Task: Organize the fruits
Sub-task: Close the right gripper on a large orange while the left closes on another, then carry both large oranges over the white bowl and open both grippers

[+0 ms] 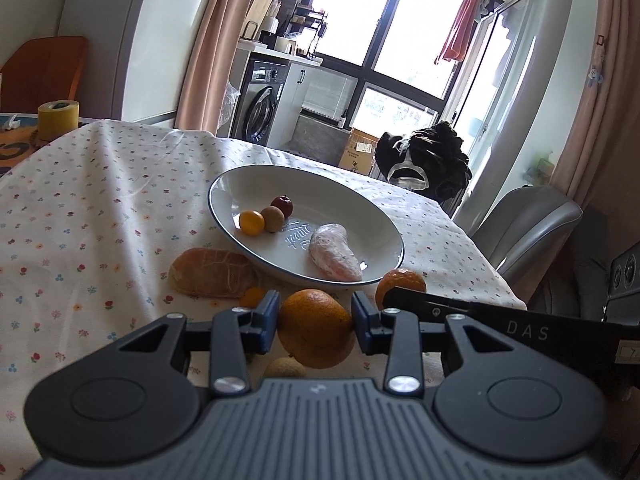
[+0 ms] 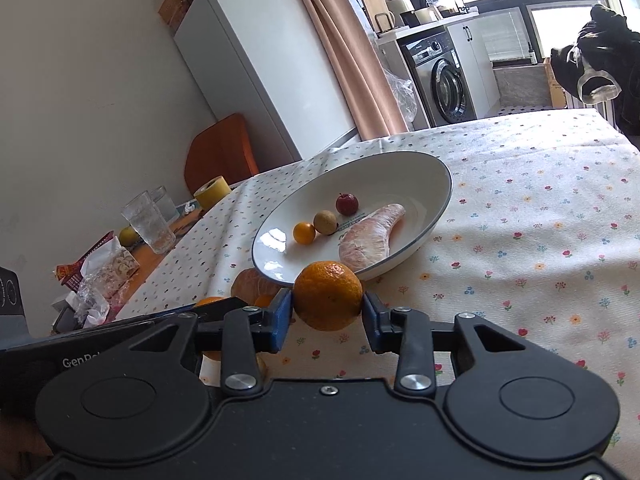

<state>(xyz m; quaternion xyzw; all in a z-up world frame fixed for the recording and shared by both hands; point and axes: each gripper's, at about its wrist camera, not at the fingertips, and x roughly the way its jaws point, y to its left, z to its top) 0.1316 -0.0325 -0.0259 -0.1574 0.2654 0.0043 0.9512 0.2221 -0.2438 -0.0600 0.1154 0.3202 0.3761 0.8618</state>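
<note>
A: Left gripper (image 1: 315, 325)?

B: We've got it clamped on an orange (image 1: 316, 328), blue pads touching both sides, fruit held just in front of the plate's near rim.

A: Right gripper (image 2: 328, 309)?

B: Same story. Pads pinch a second orange (image 2: 328, 295) from left and right. It sits close to the near edge of the plate (image 2: 440, 184). In the left view that fruit shows beside the right tool's black finger, right of ours.

A: What's in the plate?

B: Four items: a small orange fruit (image 2: 304, 233), a brown round fruit (image 2: 325, 222) touching it, a small red apple-like fruit (image 2: 346, 204) next in line, and a peeled pomelo wedge (image 2: 370, 237) lying lengthwise on the right half.

A: Anything loose on the cloth?

B: A peeled citrus piece (image 1: 212, 273) just left of the plate, touching or nearly touching its rim, we can't tell which. A tiny orange fruit (image 1: 252, 297) by our left pad. A pale round fruit (image 1: 286, 367) under the held orange, mostly hidden.

A: Surface?

B: Table under a white floral tablecloth (image 2: 540, 240), wrinkled on the left side.

A: Farther out?

B: Yellow tape roll (image 2: 212, 192), two glasses (image 2: 149, 222) and wrappers at the uncovered end. Washing machine (image 1: 260, 106) and window behind.
</note>
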